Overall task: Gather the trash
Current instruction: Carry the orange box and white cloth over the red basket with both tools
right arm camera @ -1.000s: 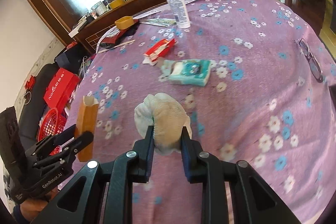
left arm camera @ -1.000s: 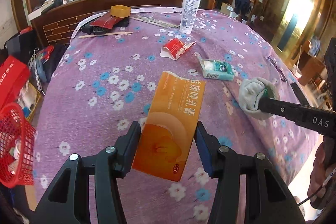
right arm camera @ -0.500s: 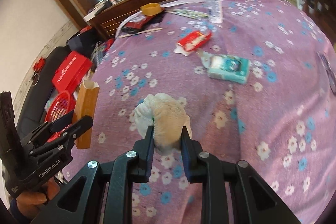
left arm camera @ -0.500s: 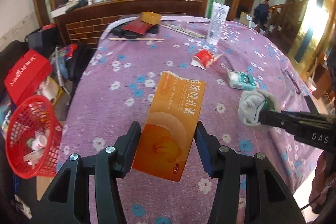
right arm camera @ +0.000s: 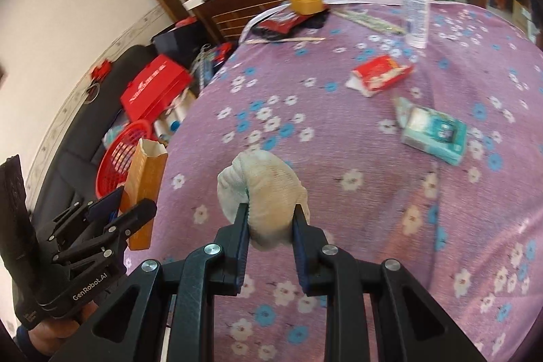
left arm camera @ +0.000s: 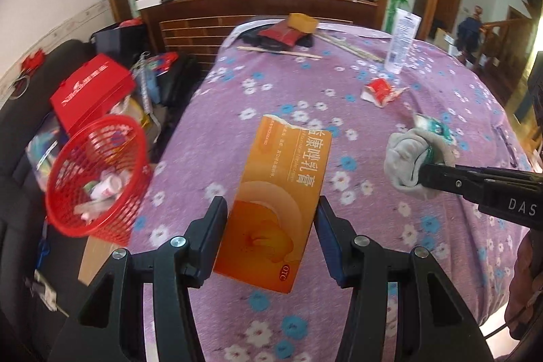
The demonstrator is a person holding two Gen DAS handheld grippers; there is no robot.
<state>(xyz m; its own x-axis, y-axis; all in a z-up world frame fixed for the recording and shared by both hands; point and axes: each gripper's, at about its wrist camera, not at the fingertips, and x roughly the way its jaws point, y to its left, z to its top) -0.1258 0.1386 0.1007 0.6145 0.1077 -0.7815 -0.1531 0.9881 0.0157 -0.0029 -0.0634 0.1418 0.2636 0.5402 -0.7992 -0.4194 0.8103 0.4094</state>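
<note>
Fingers (left arm camera: 207,226) pinching orange box (left arm camera: 275,209) (held upright), wadded cloth (right arm camera: 264,189) between right fingers (right arm camera: 241,226)

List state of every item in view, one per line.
Left gripper: shut on orange box, torn open on top.
Right gripper: shut on balled sock.
Red basket: tilted, holds trash.
Red carton: crumpled, lying flat.
Teal pack: lying flat.
Tube: upright.

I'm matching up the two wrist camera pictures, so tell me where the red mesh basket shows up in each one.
Left wrist: the red mesh basket sits at the left edge, beside the table, trash visible inside.
Right wrist: the red mesh basket shows at left of centre, partly hidden behind the orange carton in the left gripper.
Shared landmark: the white tube standing at the table's far end.
</note>
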